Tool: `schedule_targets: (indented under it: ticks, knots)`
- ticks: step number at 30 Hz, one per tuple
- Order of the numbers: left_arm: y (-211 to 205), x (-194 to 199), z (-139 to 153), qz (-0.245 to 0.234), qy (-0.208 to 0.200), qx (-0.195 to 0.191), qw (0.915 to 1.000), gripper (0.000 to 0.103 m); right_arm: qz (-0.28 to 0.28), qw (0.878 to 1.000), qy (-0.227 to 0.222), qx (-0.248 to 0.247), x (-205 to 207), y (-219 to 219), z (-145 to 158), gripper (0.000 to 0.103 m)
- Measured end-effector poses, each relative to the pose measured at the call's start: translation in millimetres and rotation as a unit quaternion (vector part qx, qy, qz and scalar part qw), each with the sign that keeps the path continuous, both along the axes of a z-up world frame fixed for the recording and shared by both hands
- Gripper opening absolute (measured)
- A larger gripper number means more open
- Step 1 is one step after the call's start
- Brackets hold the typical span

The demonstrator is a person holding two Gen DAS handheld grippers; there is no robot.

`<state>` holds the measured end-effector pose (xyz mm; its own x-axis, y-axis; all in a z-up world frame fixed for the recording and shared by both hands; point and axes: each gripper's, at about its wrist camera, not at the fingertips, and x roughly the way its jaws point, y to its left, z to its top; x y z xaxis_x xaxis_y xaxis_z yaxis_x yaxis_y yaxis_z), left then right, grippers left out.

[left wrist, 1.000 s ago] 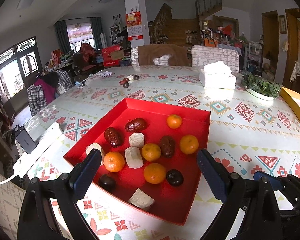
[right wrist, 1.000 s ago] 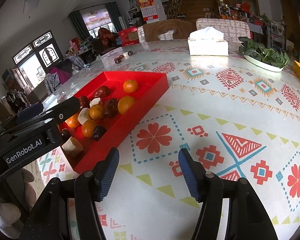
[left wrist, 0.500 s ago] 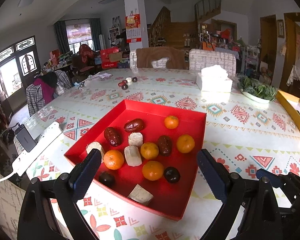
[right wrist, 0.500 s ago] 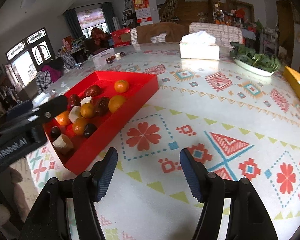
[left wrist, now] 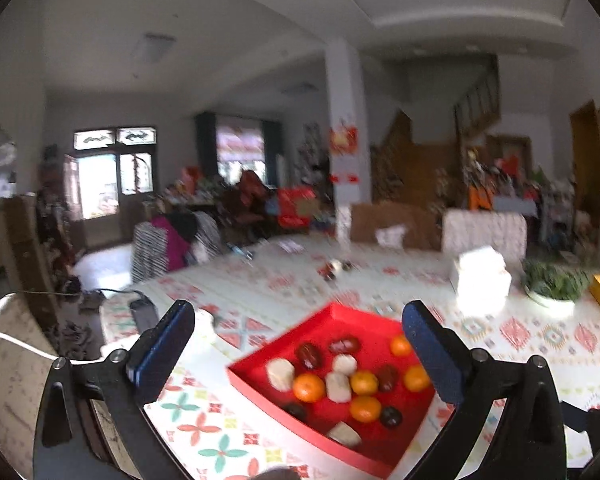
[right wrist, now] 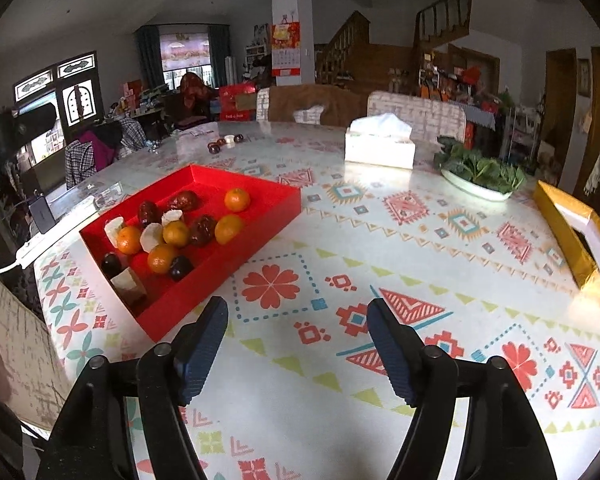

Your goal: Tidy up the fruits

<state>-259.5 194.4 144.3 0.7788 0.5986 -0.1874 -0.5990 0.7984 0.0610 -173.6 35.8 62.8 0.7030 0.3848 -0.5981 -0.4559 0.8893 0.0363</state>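
A red tray (right wrist: 260,188) stands on the patterned table, left of centre in the right wrist view, and holds several oranges (right wrist: 237,199), dark red dates (right wrist: 183,200) and pale chunks (right wrist: 153,236). In the blurred left wrist view the tray (left wrist: 364,314) lies low, between the fingers. My left gripper (left wrist: 298,354) is open and empty, raised above and behind the tray. My right gripper (right wrist: 298,344) is open and empty over bare table, right of the tray's near corner.
A white tissue box (right wrist: 379,146), a dish of greens (right wrist: 480,172) and a yellow box (right wrist: 572,232) stand at the back right. A white power strip (right wrist: 52,236) with a charger lies left of the tray. A few dates (right wrist: 220,143) lie far back.
The left gripper has pulled back and tilted up, so the tray dropped lower in its blurred view. The right gripper has also drawn back and risen. Both stay open.
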Motion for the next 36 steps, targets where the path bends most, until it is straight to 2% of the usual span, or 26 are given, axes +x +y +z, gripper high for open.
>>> schedule_targets:
  ticks: [4,9,15,19,36]
  knots:
    - [5.5,-1.7,-0.3,-0.024,0.016,-0.028,0.9992,0.103,0.013,1.000,-0.017,-0.006,-6.0,2.3,8.2,0.080]
    - [5.7,12.6,-10.3,-0.022,0.054,-0.047,0.9972,0.103,0.025,0.999,-0.025,-0.007,-9.8,5.5,12.7,0.083]
    - [7.6,33.5,-31.0,-0.038,0.103,-0.076,0.9910,0.103,0.034,0.999,-0.004,0.002,-4.8,7.4,4.2,0.084]
    - [6.6,45.3,-43.0,-0.047,0.130,-0.080,0.9871,0.103,0.033,0.999,0.009,0.000,-0.1,8.9,-3.3,0.084]
    - [17.8,56.8,-64.6,-0.054,0.154,-0.100,0.9815,0.103,0.045,0.999,0.026,-0.012,4.5,23.8,-17.4,0.084]
